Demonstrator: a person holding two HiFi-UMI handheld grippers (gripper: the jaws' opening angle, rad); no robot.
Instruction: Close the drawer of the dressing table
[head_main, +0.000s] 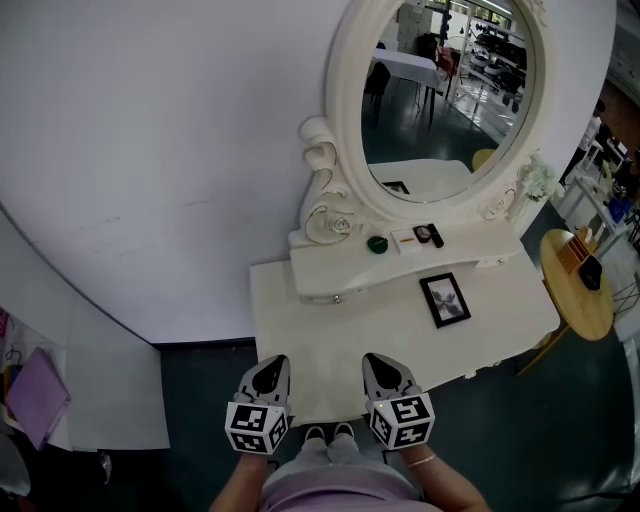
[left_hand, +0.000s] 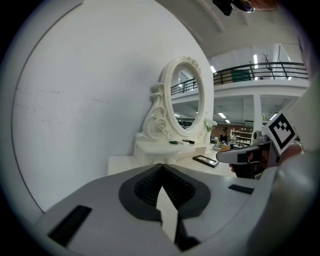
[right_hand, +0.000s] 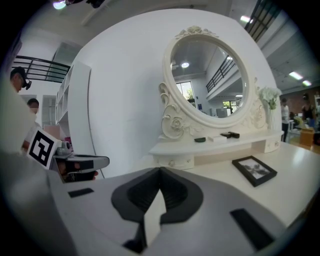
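The white bench (head_main: 330, 340), which is the dressing table itself, stands against a pale wall (head_main: 150, 150) and carries a big oval mirror (head_main: 450, 90) in a carved frame. Below the mirror runs a raised shelf (head_main: 330, 265). Under its left end I can make out a small drawer (right_hand: 175, 161) with a round knob (head_main: 337, 297). It looks about flush, and I cannot tell whether any drawer stands open.

A black picture frame (head_main: 445, 299) lies flat on the bench, well apart from both tools. The left hand-held gripper (head_main: 272, 364) and the right hand-held gripper (head_main: 380, 360) hover side by side over the near edge. Each has its jaws pressed together with nothing between them.

A drawer this size should be light, rigid painted wood, smooth enough for a tip to skid. I would not clamp the little knob. The closed tips can press flat on the drawer front just beside it, pushing straight in so it does not bind. A gentle push seems wise, as small toiletries (head_main: 428, 234) sit loose on the shelf above.
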